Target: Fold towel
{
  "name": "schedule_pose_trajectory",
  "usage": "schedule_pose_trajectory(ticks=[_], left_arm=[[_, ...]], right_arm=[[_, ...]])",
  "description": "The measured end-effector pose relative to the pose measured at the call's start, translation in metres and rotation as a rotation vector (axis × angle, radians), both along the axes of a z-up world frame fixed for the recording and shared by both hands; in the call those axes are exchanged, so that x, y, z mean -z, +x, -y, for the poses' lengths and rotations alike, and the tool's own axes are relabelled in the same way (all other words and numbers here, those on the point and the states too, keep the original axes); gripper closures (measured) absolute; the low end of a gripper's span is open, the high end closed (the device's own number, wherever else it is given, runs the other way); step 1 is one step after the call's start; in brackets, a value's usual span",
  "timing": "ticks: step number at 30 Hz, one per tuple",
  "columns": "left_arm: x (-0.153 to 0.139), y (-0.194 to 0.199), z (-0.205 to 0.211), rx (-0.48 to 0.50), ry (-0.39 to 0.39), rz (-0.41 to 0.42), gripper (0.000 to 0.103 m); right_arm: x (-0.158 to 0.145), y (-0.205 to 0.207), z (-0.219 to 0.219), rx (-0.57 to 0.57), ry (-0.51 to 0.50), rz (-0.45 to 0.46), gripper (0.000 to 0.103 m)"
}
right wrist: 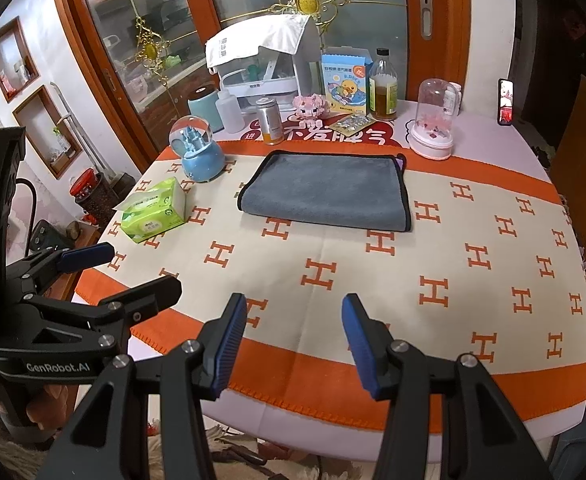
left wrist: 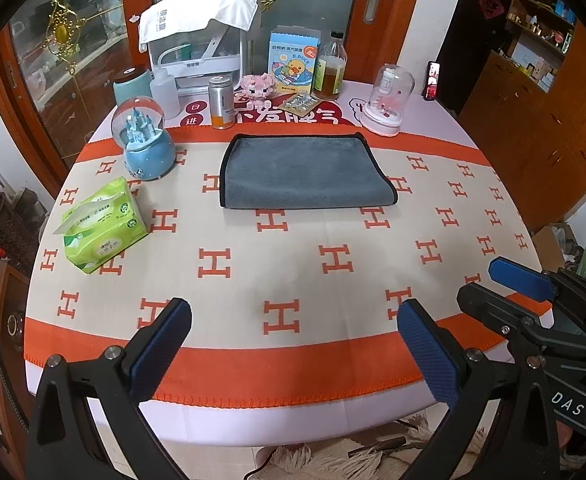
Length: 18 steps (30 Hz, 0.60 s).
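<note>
a: where's the grey black-edged towel [left wrist: 307,172]?

b: folded flat, mid-table on the orange-and-cream cloth [left wrist: 293,264].

a: grippers?

b: left gripper [left wrist: 293,348] and right gripper [right wrist: 295,344] both spread, empty, near the table's front edge.

Towel [left wrist: 307,172]: lies flat on the tablecloth [left wrist: 293,264], toward the far middle of the table.
Tissue pack [left wrist: 103,226]: left of the towel, nearer than the snow globe [left wrist: 147,148].
Snow globe: far left, just beyond the tissue pack, left of the towel's far edge.
Canister [left wrist: 221,102]: just behind the towel's far left corner.
Blister pack [left wrist: 301,104]: behind the towel, lying before the box [left wrist: 293,60] and bottle [left wrist: 331,68].
Glass dome [left wrist: 389,100]: far right, behind the towel's right corner.
Left gripper [left wrist: 293,340]: at the near edge, well apart from the towel.
Right gripper [right wrist: 293,336]: at the near edge, right of the left gripper.
</note>
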State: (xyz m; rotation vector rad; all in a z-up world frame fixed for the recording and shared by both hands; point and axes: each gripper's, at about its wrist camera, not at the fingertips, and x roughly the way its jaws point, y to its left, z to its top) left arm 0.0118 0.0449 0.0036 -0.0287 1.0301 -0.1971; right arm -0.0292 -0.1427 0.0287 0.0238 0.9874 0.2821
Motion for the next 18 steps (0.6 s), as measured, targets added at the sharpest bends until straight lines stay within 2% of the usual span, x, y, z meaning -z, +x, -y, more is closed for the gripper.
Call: schedule_pose_trajectory(ticks=[18], left_arm=[[0.0032,0.0013,0.0009,0.001,0.0,-0.017,0.001]], right_arm=[[0.0059,0.0005,0.0004,0.003,0.001,-0.017,0.053]])
